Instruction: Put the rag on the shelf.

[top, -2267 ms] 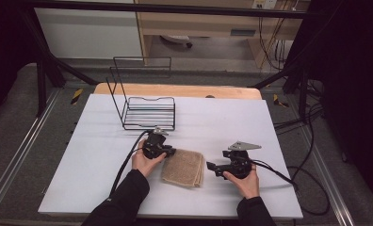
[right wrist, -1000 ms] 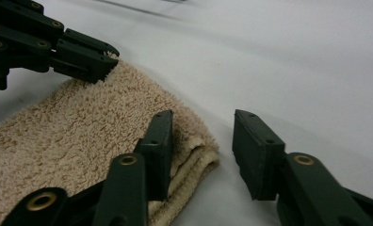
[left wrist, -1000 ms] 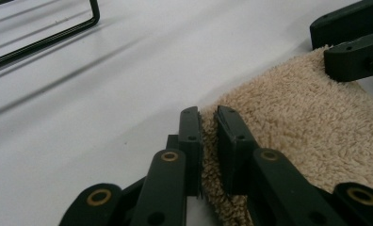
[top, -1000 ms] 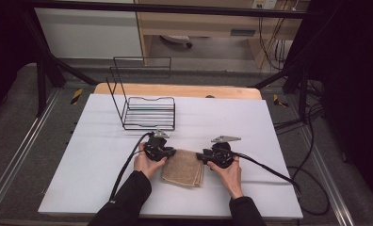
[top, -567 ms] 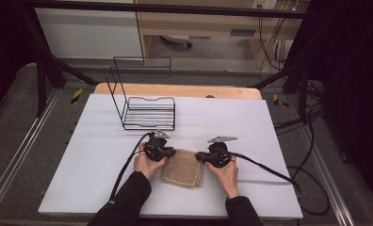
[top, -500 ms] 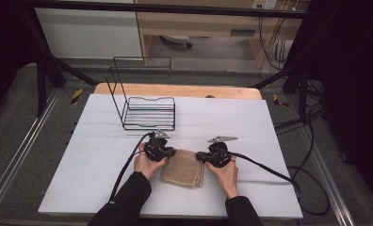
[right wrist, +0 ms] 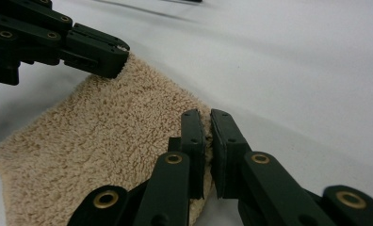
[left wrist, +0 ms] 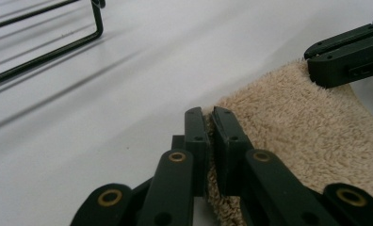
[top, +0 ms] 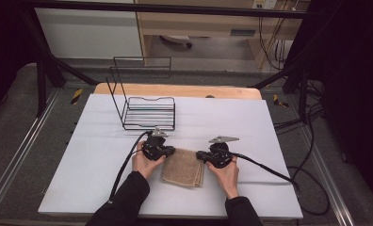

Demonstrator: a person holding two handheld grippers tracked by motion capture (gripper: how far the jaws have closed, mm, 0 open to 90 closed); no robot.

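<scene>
A folded beige towel (top: pixel 183 167) lies flat on the white table (top: pixel 231 117). My left gripper (top: pixel 173 151) pinches the towel's far left corner; its jaws have just been closing with the towel edge (left wrist: pixel 213 141) between them, and the pads press on the cloth. My right gripper (top: pixel 199 154) is shut on the far right corner. In the left gripper view the left gripper (left wrist: pixel 209 113) grips the towel (left wrist: pixel 307 132), with the right gripper (left wrist: pixel 314 66) at the top right. In the right gripper view the right gripper (right wrist: pixel 207 114) pinches the towel (right wrist: pixel 104 150), and the left gripper (right wrist: pixel 118 59) holds the opposite corner.
A black wire rack (top: pixel 147 110) stands behind the left gripper, its tall back frame to the far left. A wooden board (top: pixel 175 89) edges the table's far side. Cables (top: pixel 269 172) trail from both grippers toward the front and right.
The right hand has slid left from the table's right side to the towel's far right corner, and its jaws have closed on it. The left hand has kept its place on the left corner.
</scene>
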